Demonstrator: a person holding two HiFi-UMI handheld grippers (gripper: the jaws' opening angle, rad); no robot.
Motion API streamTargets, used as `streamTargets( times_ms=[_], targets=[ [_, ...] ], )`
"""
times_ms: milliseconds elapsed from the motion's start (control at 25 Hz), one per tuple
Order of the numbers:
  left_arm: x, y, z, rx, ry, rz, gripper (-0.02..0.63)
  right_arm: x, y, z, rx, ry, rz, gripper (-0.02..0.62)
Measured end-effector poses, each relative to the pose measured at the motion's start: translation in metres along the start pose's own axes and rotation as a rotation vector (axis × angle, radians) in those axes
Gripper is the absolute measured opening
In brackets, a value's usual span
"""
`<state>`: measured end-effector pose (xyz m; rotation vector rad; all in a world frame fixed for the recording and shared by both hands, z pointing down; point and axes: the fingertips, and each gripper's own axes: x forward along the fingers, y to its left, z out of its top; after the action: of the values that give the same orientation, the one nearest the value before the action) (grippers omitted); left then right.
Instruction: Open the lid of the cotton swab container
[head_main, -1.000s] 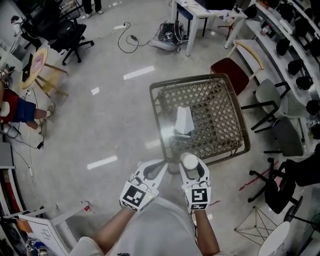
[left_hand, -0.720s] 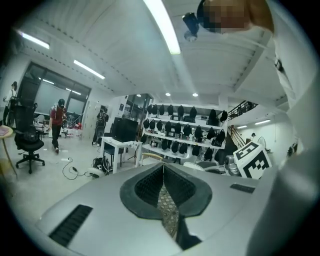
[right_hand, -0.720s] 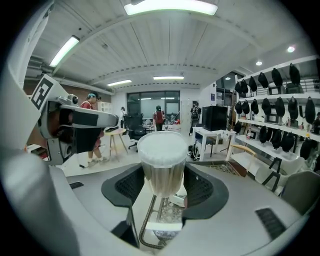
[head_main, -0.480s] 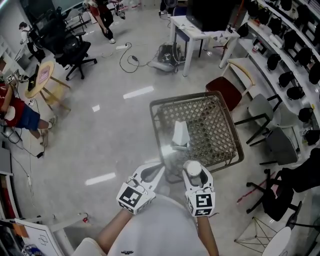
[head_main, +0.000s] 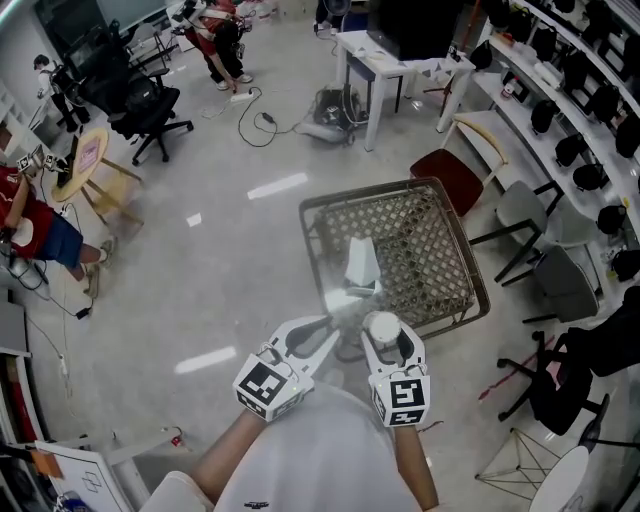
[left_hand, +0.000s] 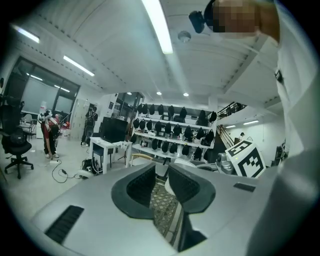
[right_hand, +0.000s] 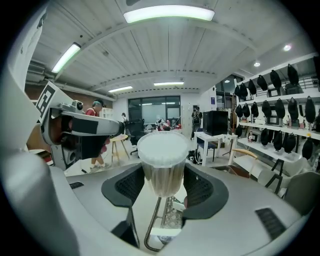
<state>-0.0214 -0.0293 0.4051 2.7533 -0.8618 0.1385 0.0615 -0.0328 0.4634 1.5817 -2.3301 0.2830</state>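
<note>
Clamping lidded ribbed swab container (right_hand: 162, 159) in right tool (right_hand: 162, 186), left tool (left_hand: 161, 181) just opening, empty.

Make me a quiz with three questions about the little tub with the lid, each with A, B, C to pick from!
1. Where is the cotton swab container?
A. On the table
B. Between the jaws of the right gripper
C. On the floor

2. What colour is its lid?
A. White
B. Red
C. Black

3. How is the lid right now?
A. Off, lying beside the container
B. Flipped halfway open
C. Shut on top of the container

Answers: 1 B, the right gripper view shows both jaws pressed on the container's sides. 2 A, the round top looks white in that view. 3 C, the lid sits flat on the rim with no gap showing.
</note>
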Motion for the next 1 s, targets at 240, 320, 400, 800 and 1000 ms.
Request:
streamTargets(
  times_ms=[240, 320, 400, 800, 1000],
  targets=[
    [0.009, -0.020, 0.009, 0.012, 0.010, -0.108, 0.222, 0.000, 0.008, 0.003, -0.040, 0.005, 0.031, 0.238],
    [0.015, -0.030, 0.009, 0.029, 0.019, -0.169, 0.245, 0.000, 0.012, 0.003, -0.054, 0.011, 0.052, 0.238],
    [0.020, -0.038, 0.006, 0.039, 0.035, -0.223, 0.250, 0.001, 0.019, 0.001, -0.075, 0.025, 0.083, 0.238],
    [0.045, -0.049, -0.006, 0.111, 0.136, -0.266, 0.250, 0.002, 0.040, -0.001, -0.178, 0.077, 0.177, 0.238],
    [0.042, -0.039, -0.004, 0.097, 0.117, -0.226, 0.135, 0.004, 0.044, -0.002, -0.175, 0.089, 0.195, 0.236]
  ],
)
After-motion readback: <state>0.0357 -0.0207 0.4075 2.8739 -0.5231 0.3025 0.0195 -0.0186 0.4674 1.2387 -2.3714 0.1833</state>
